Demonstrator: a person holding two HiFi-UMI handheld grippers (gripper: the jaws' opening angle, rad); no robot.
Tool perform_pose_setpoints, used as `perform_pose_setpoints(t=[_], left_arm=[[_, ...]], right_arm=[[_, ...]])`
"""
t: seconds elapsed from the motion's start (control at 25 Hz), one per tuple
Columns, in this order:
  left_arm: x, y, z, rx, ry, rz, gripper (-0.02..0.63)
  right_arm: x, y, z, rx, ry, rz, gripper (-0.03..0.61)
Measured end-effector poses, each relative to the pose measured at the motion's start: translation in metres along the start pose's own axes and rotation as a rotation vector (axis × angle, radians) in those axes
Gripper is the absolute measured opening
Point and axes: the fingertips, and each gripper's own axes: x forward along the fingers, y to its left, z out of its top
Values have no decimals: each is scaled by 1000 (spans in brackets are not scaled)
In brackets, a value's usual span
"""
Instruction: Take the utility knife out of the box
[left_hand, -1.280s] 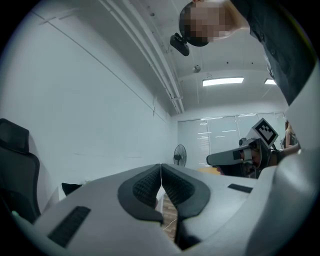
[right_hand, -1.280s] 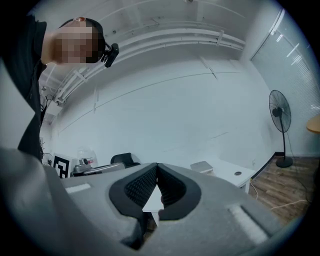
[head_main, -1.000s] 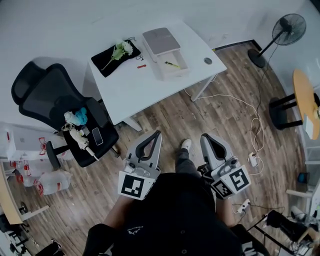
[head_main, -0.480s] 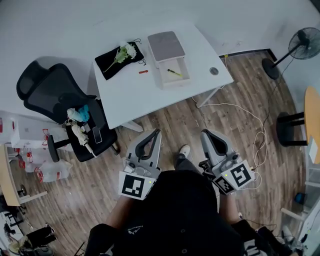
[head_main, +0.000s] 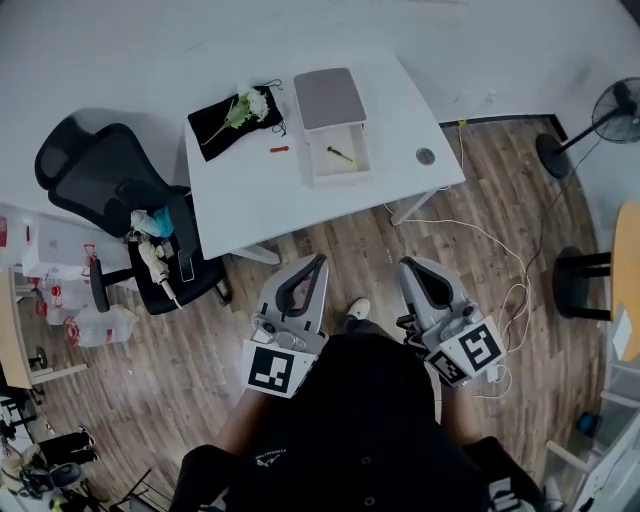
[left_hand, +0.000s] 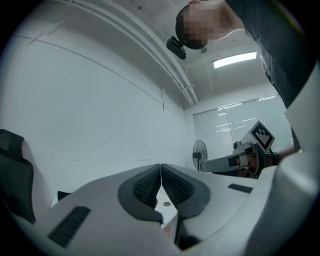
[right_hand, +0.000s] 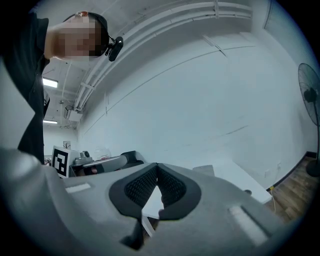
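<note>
On a white table (head_main: 260, 190) stands an open white box (head_main: 338, 160) with its grey lid (head_main: 330, 98) laid behind it. A yellow-and-black utility knife (head_main: 341, 155) lies inside the box. My left gripper (head_main: 318, 262) and right gripper (head_main: 405, 266) are held level over the wooden floor, well short of the table's near edge. Both are shut with nothing between the pads, tips touching in the left gripper view (left_hand: 160, 166) and the right gripper view (right_hand: 157, 166).
A black cloth with a white flower (head_main: 238, 112) and a small red item (head_main: 279, 149) lie on the table's left part, a round cable port (head_main: 426, 155) at its right. A black office chair (head_main: 115, 205) stands left. A cable (head_main: 500, 260) and a fan (head_main: 600, 120) are right.
The table and box have shifted in the head view as the person walked closer. Both grippers keep their place in front of the body, still shut.
</note>
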Motion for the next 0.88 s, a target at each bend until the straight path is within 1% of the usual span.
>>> perform_pose_setpoints(t=[0.28, 0.4, 0.48, 0.56, 0.64, 0.8, 0.88], left_arm=[[17, -3, -7, 7, 12, 18, 6], [22, 8, -12, 11, 18, 47, 6], [27, 19, -15, 35, 9, 63, 6], [36, 29, -21, 29, 33, 71, 6], [48, 34, -25, 22, 43, 57, 6], [77, 41, -25, 30, 30, -13, 6], [94, 49, -29, 35, 42, -50, 6]], right_arm=[[0, -28, 2, 28, -3, -2, 5], [4, -32, 1, 23, 5, 1, 5], [8, -34, 3, 7, 14, 2, 5], [12, -39, 4, -4, 21, -3, 5], [16, -47, 3, -1, 27, -20, 5], [25, -66, 2, 9, 31, -82, 5], [34, -78, 4, 13, 31, -120, 5]])
